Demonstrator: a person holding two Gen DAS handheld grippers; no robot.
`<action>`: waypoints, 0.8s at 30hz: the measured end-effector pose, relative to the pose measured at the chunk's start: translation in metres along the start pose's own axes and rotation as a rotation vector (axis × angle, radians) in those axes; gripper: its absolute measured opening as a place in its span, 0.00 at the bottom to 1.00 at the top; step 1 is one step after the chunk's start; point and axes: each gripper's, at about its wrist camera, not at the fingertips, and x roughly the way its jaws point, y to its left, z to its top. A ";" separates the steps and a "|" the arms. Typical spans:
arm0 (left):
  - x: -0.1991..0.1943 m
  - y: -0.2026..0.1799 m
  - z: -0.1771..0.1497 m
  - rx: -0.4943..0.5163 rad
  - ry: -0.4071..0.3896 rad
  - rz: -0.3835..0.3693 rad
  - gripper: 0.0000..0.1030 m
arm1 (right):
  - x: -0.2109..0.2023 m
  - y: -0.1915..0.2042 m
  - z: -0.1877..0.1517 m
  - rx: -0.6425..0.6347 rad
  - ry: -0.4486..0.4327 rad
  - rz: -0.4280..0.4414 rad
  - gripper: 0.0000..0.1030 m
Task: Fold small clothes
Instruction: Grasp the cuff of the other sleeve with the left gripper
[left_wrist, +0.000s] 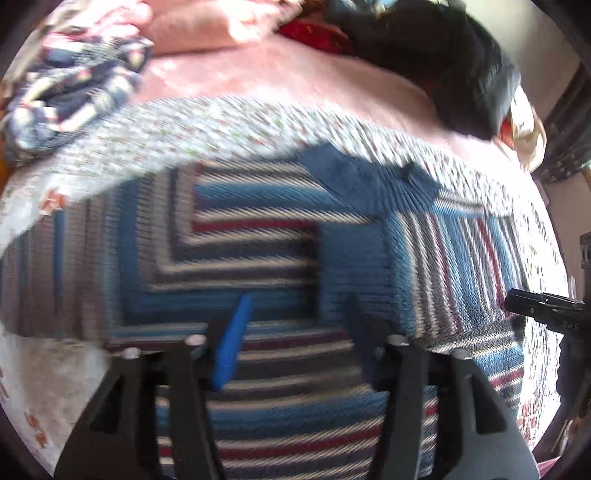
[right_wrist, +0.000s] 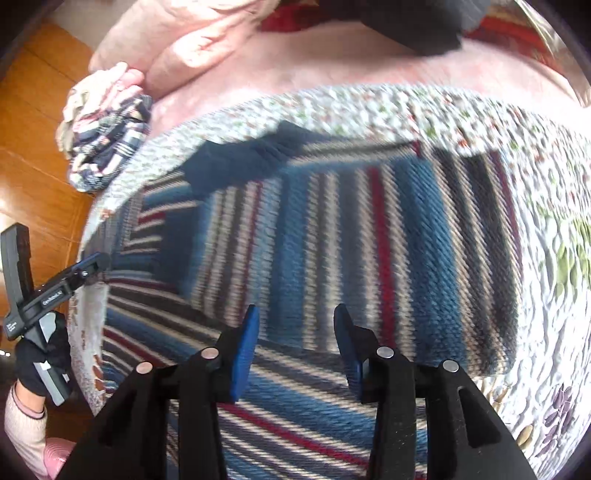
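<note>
Fingers of the left gripper (left_wrist: 295, 332) stand wide apart, holding nothing, above the striped shirt (left_wrist: 258, 240). The shirt lies spread on a floral sheet (left_wrist: 221, 125) over the bed (left_wrist: 277, 70), collar (left_wrist: 369, 177) toward the far edge. Fingers of the right gripper (right_wrist: 295, 343) also gape empty over it.

A bed under a pink blanket (right_wrist: 332, 62) and a floral quilt (right_wrist: 546, 229) fills the room; bright daylight falls across it. Beside it lies an orange wooden floor (right_wrist: 37, 122).
</note>
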 end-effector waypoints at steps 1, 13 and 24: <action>-0.016 0.024 -0.004 -0.021 -0.022 0.018 0.67 | 0.000 0.010 0.001 -0.011 -0.006 0.016 0.42; -0.062 0.327 -0.092 -0.654 -0.061 0.209 0.62 | 0.046 0.100 -0.007 -0.152 0.044 0.018 0.42; -0.015 0.393 -0.099 -0.862 -0.145 0.107 0.59 | 0.048 0.104 -0.003 -0.168 0.062 -0.063 0.42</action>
